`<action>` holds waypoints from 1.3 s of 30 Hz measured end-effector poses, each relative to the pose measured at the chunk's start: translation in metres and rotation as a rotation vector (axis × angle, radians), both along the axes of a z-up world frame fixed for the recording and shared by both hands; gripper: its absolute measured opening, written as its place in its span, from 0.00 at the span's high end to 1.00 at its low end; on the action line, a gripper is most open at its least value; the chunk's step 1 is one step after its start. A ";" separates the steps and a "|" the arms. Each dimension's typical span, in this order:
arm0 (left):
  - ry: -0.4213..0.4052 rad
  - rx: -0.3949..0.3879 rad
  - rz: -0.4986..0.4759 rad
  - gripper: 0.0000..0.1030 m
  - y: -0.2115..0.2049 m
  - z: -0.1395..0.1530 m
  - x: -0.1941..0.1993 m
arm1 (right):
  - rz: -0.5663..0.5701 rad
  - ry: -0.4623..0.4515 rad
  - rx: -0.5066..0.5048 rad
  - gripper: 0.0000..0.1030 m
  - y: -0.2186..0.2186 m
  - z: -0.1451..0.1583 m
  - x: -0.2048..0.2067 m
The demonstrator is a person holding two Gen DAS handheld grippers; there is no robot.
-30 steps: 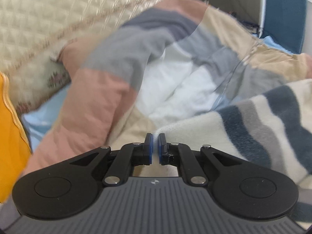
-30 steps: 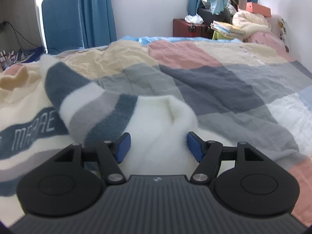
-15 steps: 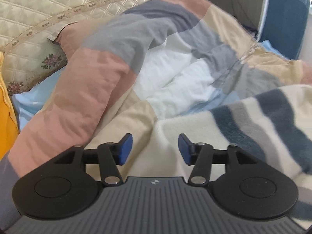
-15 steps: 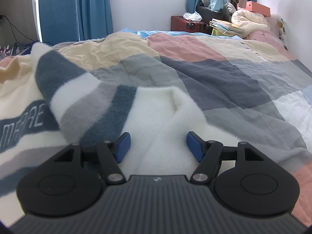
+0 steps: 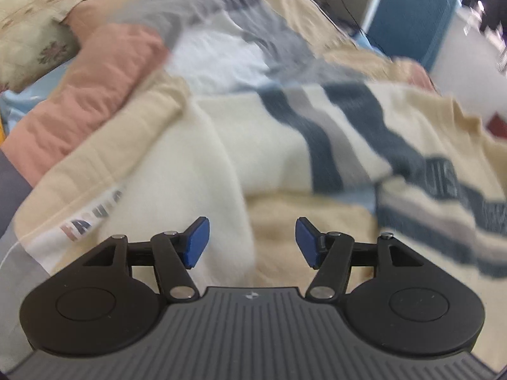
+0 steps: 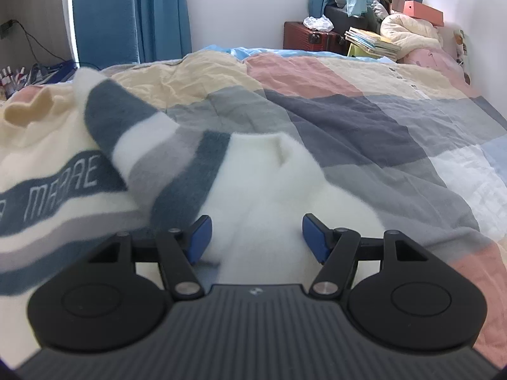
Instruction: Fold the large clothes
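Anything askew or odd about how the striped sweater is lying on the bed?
Yes. The cream fleece sweater with blue and grey stripes lies rumpled on the patchwork quilt: one striped sleeve is flopped across its body, partly covering the lettered band. No damage visible.

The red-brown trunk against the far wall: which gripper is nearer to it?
Right. The right gripper, open over the cream striped fleece sweater, faces the red-brown trunk across the patchwork quilt. The left gripper is opening over the sweater; the trunk is out of its view.
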State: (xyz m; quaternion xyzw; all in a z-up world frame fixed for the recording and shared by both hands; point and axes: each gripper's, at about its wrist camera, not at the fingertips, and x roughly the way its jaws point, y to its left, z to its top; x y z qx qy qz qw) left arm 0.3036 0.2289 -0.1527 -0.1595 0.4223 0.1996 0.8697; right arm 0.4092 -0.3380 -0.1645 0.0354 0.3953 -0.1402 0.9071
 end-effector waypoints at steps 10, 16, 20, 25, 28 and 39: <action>0.145 0.264 -0.083 0.46 -0.034 -0.028 0.009 | 0.046 0.132 -0.114 0.45 0.014 -0.020 -0.010; 0.131 0.320 0.009 0.91 -0.008 -0.017 0.002 | -0.085 0.059 -0.090 0.90 -0.008 -0.001 -0.018; 0.047 0.371 0.171 0.92 0.026 -0.001 -0.005 | -0.187 -0.020 -0.134 0.91 -0.034 0.014 -0.023; 0.023 0.544 0.289 0.92 0.056 0.009 -0.004 | -0.342 -0.087 -0.161 0.91 -0.073 0.018 -0.027; 0.035 0.465 0.331 0.92 0.086 0.005 -0.003 | -0.422 -0.082 -0.162 0.91 -0.095 0.009 -0.025; -0.006 0.480 0.306 0.82 0.092 0.002 -0.006 | -0.473 -0.089 -0.143 0.89 -0.127 -0.015 -0.012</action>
